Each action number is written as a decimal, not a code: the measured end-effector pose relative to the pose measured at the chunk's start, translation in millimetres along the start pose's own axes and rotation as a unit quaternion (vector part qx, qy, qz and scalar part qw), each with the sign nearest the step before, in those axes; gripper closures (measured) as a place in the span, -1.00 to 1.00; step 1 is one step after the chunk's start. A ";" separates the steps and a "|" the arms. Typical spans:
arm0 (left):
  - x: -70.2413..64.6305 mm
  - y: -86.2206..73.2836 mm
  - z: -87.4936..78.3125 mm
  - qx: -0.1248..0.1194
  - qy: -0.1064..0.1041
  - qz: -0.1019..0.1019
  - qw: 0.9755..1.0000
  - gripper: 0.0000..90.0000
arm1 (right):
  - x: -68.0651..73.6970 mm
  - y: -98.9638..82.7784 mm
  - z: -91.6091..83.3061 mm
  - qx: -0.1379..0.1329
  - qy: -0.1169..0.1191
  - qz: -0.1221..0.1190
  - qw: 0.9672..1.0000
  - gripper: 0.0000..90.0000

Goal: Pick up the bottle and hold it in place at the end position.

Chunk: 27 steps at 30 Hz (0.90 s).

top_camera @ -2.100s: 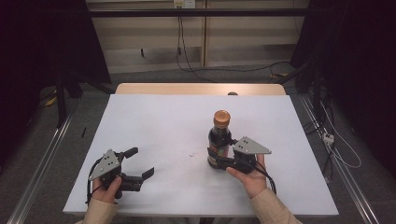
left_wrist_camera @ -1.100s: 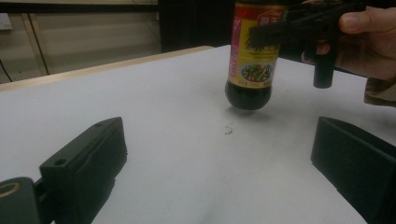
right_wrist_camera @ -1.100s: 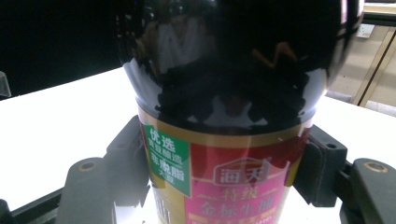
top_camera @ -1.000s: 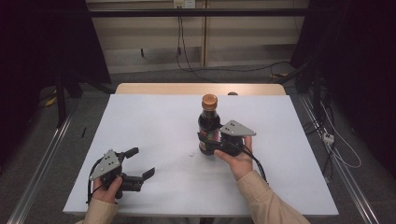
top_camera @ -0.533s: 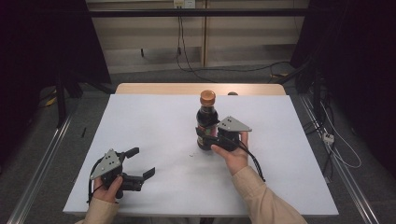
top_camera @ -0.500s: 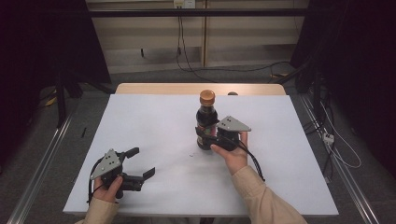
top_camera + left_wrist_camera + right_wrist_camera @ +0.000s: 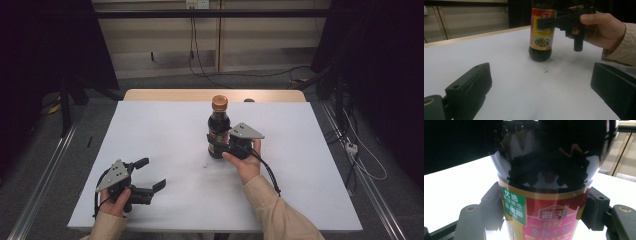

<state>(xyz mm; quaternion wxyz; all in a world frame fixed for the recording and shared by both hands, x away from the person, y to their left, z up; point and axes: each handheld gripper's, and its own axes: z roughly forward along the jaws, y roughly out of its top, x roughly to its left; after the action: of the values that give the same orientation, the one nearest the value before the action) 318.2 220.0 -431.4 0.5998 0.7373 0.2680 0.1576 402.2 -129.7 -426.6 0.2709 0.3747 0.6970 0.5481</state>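
On the white surface [image 7: 165, 135] my right claw [image 7: 218, 145] clamps the upright dark soy-sauce bottle [image 7: 218, 126]; left claw [image 7: 150, 175] gapes apart.

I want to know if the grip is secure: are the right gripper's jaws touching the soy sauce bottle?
Touching. In the right gripper view, both jaws of the right gripper press against the label sides of the soy sauce bottle, with no gap showing.

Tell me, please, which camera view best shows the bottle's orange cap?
The high view: the bottle stands upright there with its cap fully visible. The left gripper view cuts the bottle off above its label; the right gripper view is too close, showing its dark shoulder and label between the right gripper's jaws.
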 end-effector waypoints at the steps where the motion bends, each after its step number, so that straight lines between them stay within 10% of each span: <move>1: 0.1 0.0 0.0 0.000 0.000 0.000 1.000 -0.93 | 0.6 0.5 0.9 -0.001 0.000 -0.003 1.000 -0.33; 27: 0.4 -0.1 0.4 -0.001 -0.001 -0.002 1.000 -0.93 | -0.4 1.5 16.4 -0.002 -0.004 -0.008 1.000 -0.33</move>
<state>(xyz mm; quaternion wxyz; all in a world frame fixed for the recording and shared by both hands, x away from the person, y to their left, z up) 318.8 219.9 -431.6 0.6013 0.7362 0.2687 0.1560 415.7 -120.6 -429.3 0.2787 0.3706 0.6976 0.5462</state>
